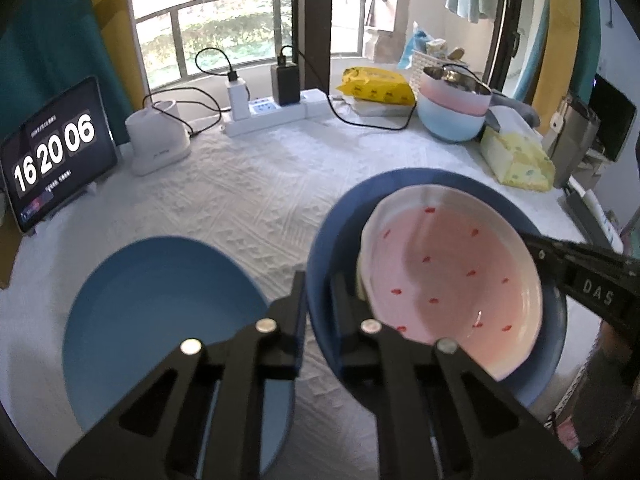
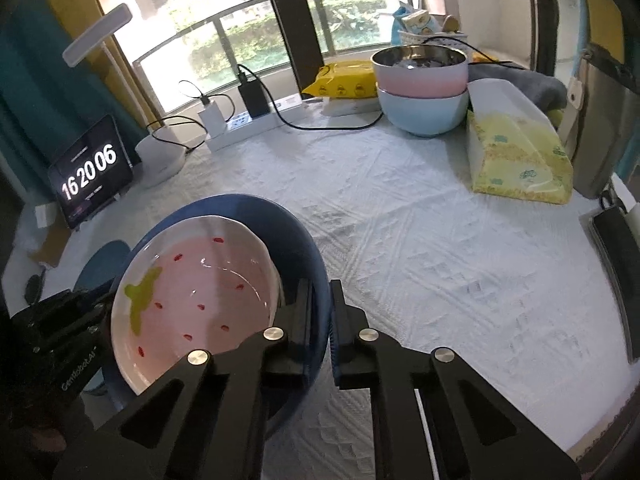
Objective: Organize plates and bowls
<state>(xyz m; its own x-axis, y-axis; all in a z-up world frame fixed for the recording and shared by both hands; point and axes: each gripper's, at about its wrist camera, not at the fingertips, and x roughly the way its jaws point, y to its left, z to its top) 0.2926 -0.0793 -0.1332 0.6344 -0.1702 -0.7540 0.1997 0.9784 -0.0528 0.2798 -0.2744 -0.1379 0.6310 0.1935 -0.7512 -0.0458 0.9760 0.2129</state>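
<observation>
A dark blue bowl (image 1: 344, 216) (image 2: 298, 232) holds a pink dish with red strawberry marks (image 1: 452, 272) (image 2: 208, 280). My left gripper (image 1: 319, 284) is shut on the bowl's left rim, one finger outside and one inside. My right gripper (image 2: 322, 296) is shut on the opposite rim, and shows in the left wrist view as a black arm (image 1: 538, 242) coming in from the right. The left gripper (image 2: 106, 300) also shows at the left of the right wrist view. A lighter blue plate (image 1: 160, 312) (image 2: 108, 256) lies flat to the bowl's left.
At the back right, a pink bowl sits stacked in a light blue bowl (image 1: 452, 108) (image 2: 424, 92), beside a yellow tissue pack (image 1: 516, 160) (image 2: 516, 156). A tablet clock (image 1: 52, 152), a white lamp base (image 1: 158, 136) and a power strip with cables (image 1: 272, 112) line the back. A white cloth (image 2: 420, 240) covers the table.
</observation>
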